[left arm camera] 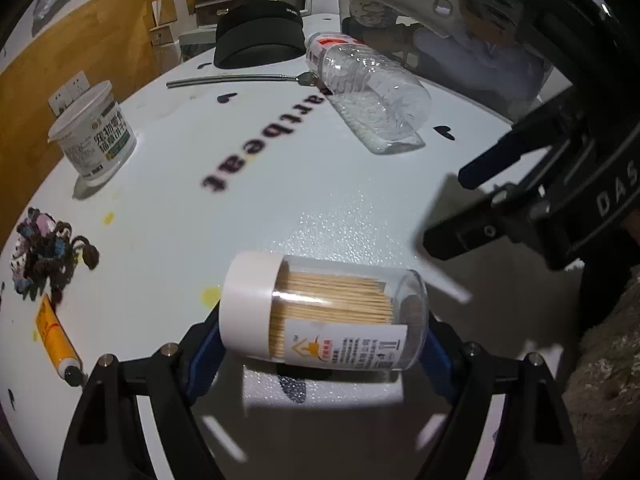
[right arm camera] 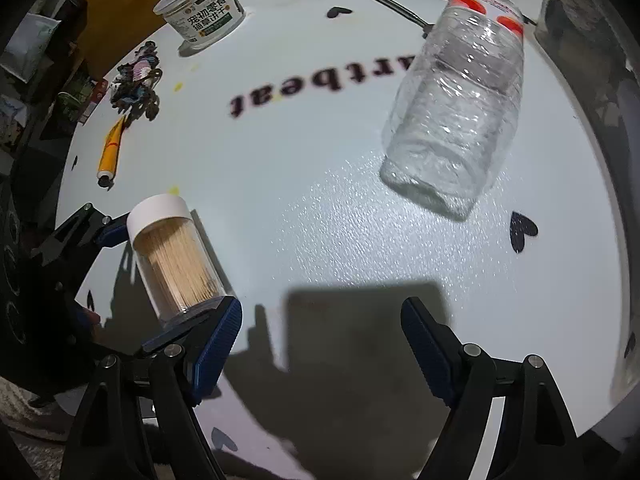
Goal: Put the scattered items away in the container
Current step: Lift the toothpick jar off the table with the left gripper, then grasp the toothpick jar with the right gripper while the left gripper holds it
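A round white worktop printed with black lettering and hearts stands in a dim room with wooden panelling. The left tool grasps a clear plastic toothpick jar with a white cap end to end, near the worktop's front edge. The right tool hangs released, jaws wide and empty, near a toppled clear plastic bottle.

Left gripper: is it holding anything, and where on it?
The left gripper spans the toothpick jar end to end, white cap to clear base; firm pad contact cannot be told.
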The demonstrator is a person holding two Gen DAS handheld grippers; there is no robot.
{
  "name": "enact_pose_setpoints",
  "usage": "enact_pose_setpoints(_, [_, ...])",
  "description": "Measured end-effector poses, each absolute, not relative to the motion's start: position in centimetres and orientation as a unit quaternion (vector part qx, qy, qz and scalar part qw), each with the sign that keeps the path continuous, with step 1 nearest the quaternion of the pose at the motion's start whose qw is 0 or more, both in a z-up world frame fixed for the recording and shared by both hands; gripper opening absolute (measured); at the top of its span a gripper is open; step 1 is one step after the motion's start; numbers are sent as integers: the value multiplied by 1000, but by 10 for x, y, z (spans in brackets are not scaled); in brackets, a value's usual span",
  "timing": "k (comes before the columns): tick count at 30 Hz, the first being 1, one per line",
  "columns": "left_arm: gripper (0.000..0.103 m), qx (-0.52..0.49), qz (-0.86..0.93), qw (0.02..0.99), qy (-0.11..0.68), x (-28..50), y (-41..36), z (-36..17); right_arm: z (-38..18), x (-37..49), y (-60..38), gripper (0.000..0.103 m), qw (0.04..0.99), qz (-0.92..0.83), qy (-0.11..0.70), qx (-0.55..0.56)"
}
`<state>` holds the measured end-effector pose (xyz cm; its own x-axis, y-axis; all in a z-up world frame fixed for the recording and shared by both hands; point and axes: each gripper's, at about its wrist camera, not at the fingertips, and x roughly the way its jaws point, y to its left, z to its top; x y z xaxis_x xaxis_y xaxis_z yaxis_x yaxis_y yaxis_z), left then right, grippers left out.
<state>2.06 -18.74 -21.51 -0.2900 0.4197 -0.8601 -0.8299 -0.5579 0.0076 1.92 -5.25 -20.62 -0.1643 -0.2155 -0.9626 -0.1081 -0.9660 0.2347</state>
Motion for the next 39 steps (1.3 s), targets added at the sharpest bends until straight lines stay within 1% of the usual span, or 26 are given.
enact_pose_setpoints(3, [82, -427, 770, 406, 245, 22, -186, -214, -197, 13, -52, 82, 67, -759, -125, 635])
enact_pose_setpoints(5, [82, -422, 770, 409, 248, 23, -185, -212, -187, 7, -53, 82, 115, -758, -139, 626])
enact_pose_setpoints(9, [81, -406, 768, 424, 255, 28, -184, -202, -174, -5, -64, 82, 184, -751, -109, 624])
enact_pose_setpoints(14, [81, -395, 759, 441, 272, 33, -179, -200, -180, -11, -82, 82, 221, -731, -82, 640])
enact_pose_setpoints(21, [81, -365, 753, 465, 289, 45, -176, -188, -201, -21, -103, 82, 257, -698, -95, 662])
enact_pose_setpoints(22, [81, -363, 753, 466, 289, 46, -175, -186, -203, -21, -106, 76, 262, -693, -97, 665])
enact_pose_setpoints(23, [81, -360, 753, 468, 289, 47, -174, -185, -205, -22, -108, 63, 268, -687, -103, 668])
enact_pose_setpoints(25, [81, -359, 754, 468, 290, 47, -173, -183, -206, -22, -112, 52, 282, -675, -122, 671])
enact_pose_setpoints(32, [81, -345, 769, 464, 273, 40, -174, -168, -182, -18, -114, 51, 270, -708, -87, 647])
enact_pose_setpoints(39, [82, -306, 783, 471, 266, 44, -170, -134, -145, -16, -107, 51, 252, -736, -53, 626])
